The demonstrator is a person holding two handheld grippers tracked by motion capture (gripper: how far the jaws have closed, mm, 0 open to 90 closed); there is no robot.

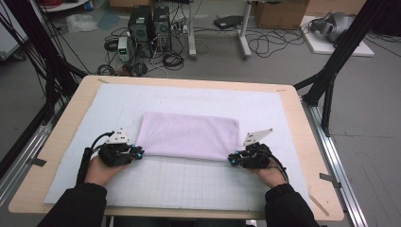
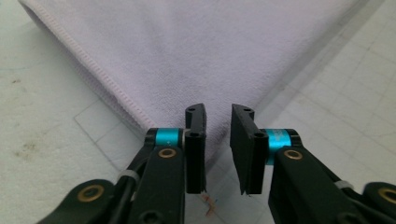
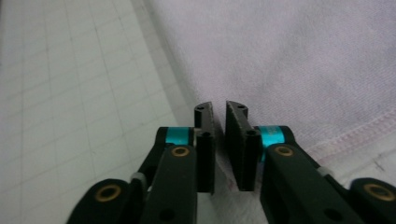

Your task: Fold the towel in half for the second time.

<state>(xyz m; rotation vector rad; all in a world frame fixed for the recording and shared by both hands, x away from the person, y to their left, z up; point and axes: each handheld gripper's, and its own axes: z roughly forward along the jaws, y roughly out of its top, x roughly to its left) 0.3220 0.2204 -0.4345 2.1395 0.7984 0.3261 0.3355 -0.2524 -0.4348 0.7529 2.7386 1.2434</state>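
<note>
Towel: a pale lilac folded towel [image 1: 189, 135] lies flat, stretched between the two grippers, its near corners right at their tips.
Towel edge: in the left gripper view the stitched hem [image 2: 100, 77] runs off up and left from the jaws; the towel's corner sits just ahead of them and dips into the gap.
Left gripper: left gripper [image 2: 217, 140] has its jaws a narrow gap apart, pads not pressing on the cloth, so nothing is clamped.
Right gripper: right gripper [image 3: 219, 140] shows jaws nearly together, a thin slit between them, cloth just past the tips and a hemmed corner to their right; no pinch that I can make out.
Hands: left hand [image 1: 101, 171] and right hand [image 1: 272, 175] come in behind the tools, dark sleeves behind those.
Mat: a white gridded mat [image 1: 189, 182] lies under both tools and the towel, scuffed beside the left jaws.
Table: a light wooden table [image 1: 71, 113] frames the mat.
Room: beyond the far edge, grey floor [image 1: 283, 71], computer towers [image 1: 149, 26] amid looping cables, a cardboard box [image 1: 279, 14], black frame struts [image 1: 331, 71] either side.
</note>
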